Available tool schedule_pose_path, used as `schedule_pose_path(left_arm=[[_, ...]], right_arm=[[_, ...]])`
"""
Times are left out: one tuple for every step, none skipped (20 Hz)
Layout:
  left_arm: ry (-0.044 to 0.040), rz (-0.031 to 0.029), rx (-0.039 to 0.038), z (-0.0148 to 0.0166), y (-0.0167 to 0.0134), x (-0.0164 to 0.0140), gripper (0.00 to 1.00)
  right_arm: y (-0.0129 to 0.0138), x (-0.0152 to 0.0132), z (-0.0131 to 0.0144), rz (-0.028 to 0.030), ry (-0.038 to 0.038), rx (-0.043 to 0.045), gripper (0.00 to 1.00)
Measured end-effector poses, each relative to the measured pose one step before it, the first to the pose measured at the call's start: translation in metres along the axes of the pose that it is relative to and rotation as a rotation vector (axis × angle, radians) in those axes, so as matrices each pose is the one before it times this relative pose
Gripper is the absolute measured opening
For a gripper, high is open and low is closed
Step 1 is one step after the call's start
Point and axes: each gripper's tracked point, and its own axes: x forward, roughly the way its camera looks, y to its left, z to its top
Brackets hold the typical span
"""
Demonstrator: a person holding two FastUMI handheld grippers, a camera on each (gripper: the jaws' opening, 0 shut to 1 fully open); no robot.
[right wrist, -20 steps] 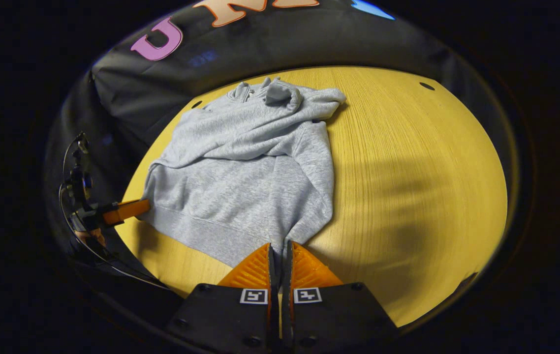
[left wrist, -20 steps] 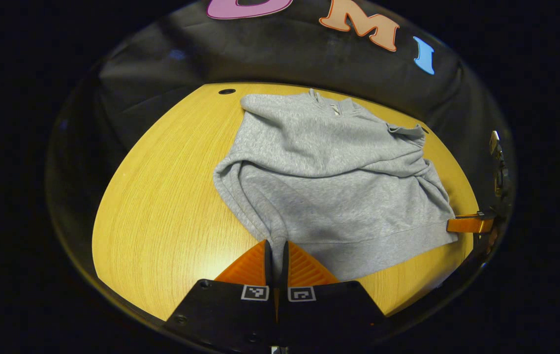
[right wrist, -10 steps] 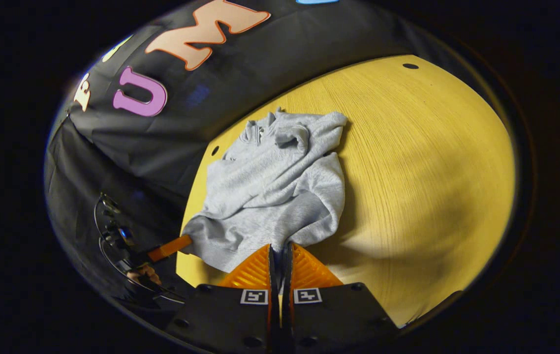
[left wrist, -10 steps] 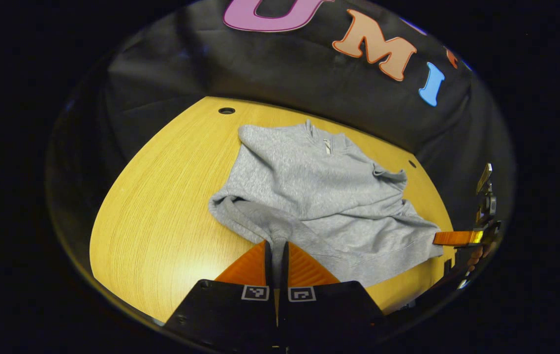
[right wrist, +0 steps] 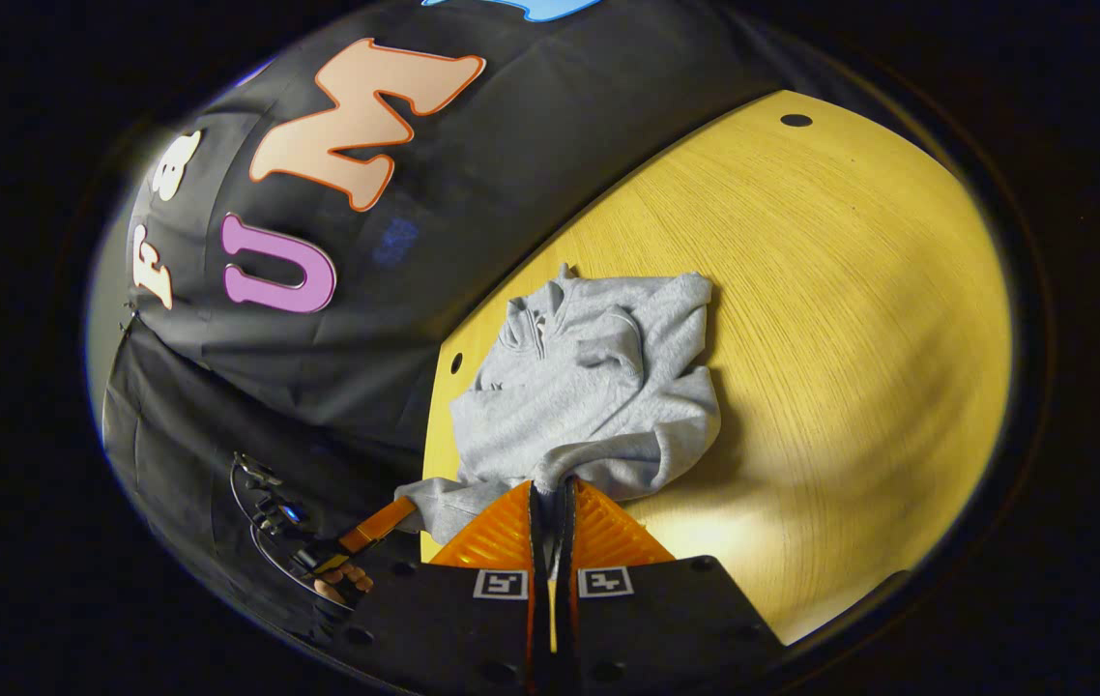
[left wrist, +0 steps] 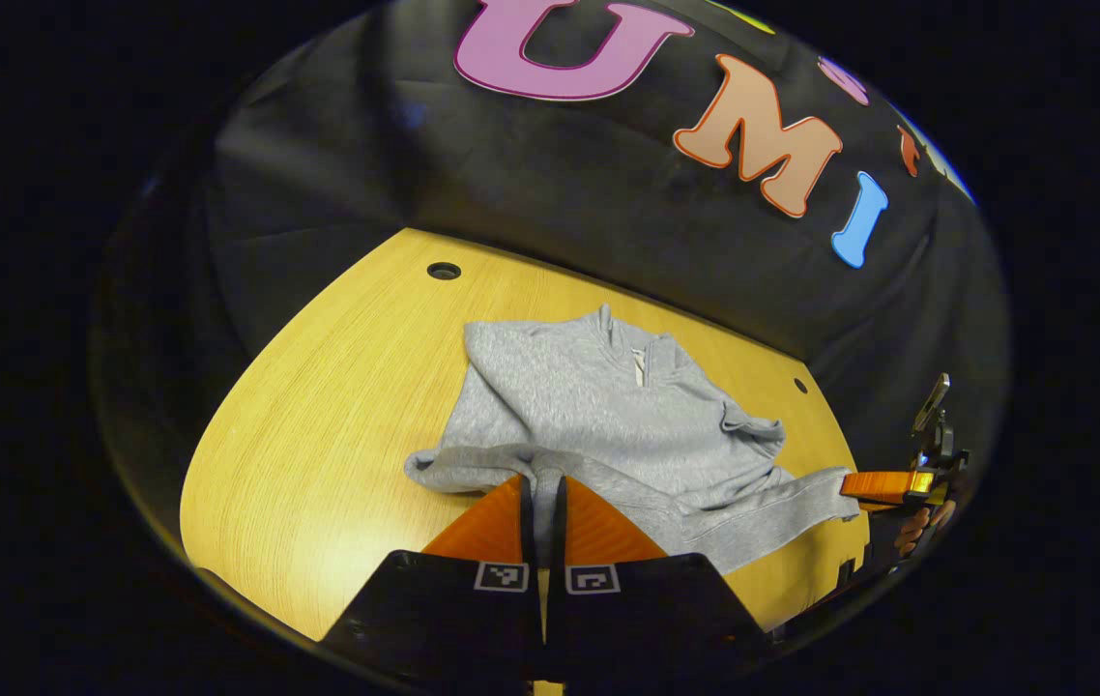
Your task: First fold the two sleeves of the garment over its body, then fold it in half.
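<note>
One grey garment (left wrist: 608, 425) on the wooden worktop (left wrist: 318, 435), collar toward the black booth wall, near hem lifted off the wood. Two tools at work, one per hem corner. Left tool (left wrist: 542, 495), low in the left gripper view: fingers drawn nearly together with grey hem cloth pinched between them, both pressing on it. Right tool (right wrist: 552, 501), low in the right gripper view: fingers likewise almost closed, nipping the opposite hem corner. Also seen from afar: right tool (left wrist: 883, 483) at the right edge of the left gripper view, touching the stretched hem corner, part of a hand (left wrist: 915, 530) beneath it; left tool (right wrist: 378, 524) at the lower left of the right gripper view (cable looped behind it), tip meeting the cloth. Both sleeves lying across the body, bunched in folds. Two small dark holes (left wrist: 444, 271) in the worktop in the left gripper view, one beside each far corner of the garment. No containers anywhere.
</note>
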Motion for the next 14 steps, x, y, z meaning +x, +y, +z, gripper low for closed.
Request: schedule_pose_path(left_arm=[[-0.00171, 0.0029, -0.00404, 0.00682, 0.00044, 0.00462, 0.0], [-0.00094, 0.00612, 0.00091, 0.00389, 0.00069, 0.00411, 0.0], [0.00826, 0.00552, 0.00451, 0.00315, 0.00052, 0.0049, 0.0], [0.0065, 0.0043, 0.00265, 0.00277, 0.0006, 0.00483, 0.0], [0.00444, -0.00042, -0.00317, 0.00336, -0.00065, 0.00516, 0.0], [0.00495, 0.00156, -0.0056, 0.00296, 0.00042, 0.00664, 0.0], [0.008, 0.00577, -0.00635, 0.00281, 0.00077, 0.00739, 0.0], [0.01247, 0.00902, -0.01045, 0.00018, 0.00262, 0.00711, 0.0], [0.01621, 0.00825, -0.01674, 0.0011, 0.00181, 0.00819, 0.0], [0.00896, 0.0064, -0.01883, 0.00162, 0.00113, 0.00668, 0.0], [0.00741, 0.00428, -0.01623, 0.00088, 0.00105, 0.00589, 0.0], [0.00564, 0.00034, -0.01109, 0.00174, 0.00114, 0.00583, 0.0], [0.00214, 0.0061, -0.01535, 0.00174, 0.00258, 0.00697, 0.0], [0.01103, 0.00328, -0.01879, 0.00102, 0.00064, 0.00617, 0.0]], right_arm=[[0.00638, 0.00262, 0.00554, 0.01736, -0.00214, 0.03534, 0.05], [0.00384, 0.00332, 0.00689, 0.01146, -0.00766, 0.02719, 0.05], [0.00004, 0.00384, 0.00774, -0.00039, -0.00798, 0.00998, 0.05], [-0.00092, 0.00456, 0.00661, -0.00737, -0.00977, 0.00011, 0.05], [0.00102, 0.00456, 0.00483, -0.00385, -0.00626, 0.00497, 0.05], [-0.00021, 0.00487, 0.00458, -0.00475, -0.00415, 0.01554, 0.05], [-0.00144, 0.00646, 0.00418, -0.00539, -0.004, 0.02099, 0.05], [-0.00185, 0.00749, 0.00365, -0.00936, -0.00456, 0.02284, 0.05], [-0.00315, 0.00736, 0.00256, -0.0096, -0.00433, 0.01767, 0.05], [-0.00225, 0.00722, 0.00223, -0.00828, -0.00414, 0.01231, 0.05], [-0.00193, 0.00581, 0.00476, -0.01036, -0.00826, 0.01377, 0.05], [-0.00292, 0.00591, 0.00417, -0.01099, -0.0095, 0.01554, 0.05], [-0.00195, 0.00616, 0.00285, -0.01152, -0.00887, 0.01886, 0.05], [-0.00195, 0.00746, 0.002, -0.00715, -0.00666, 0.01884, 0.05]])
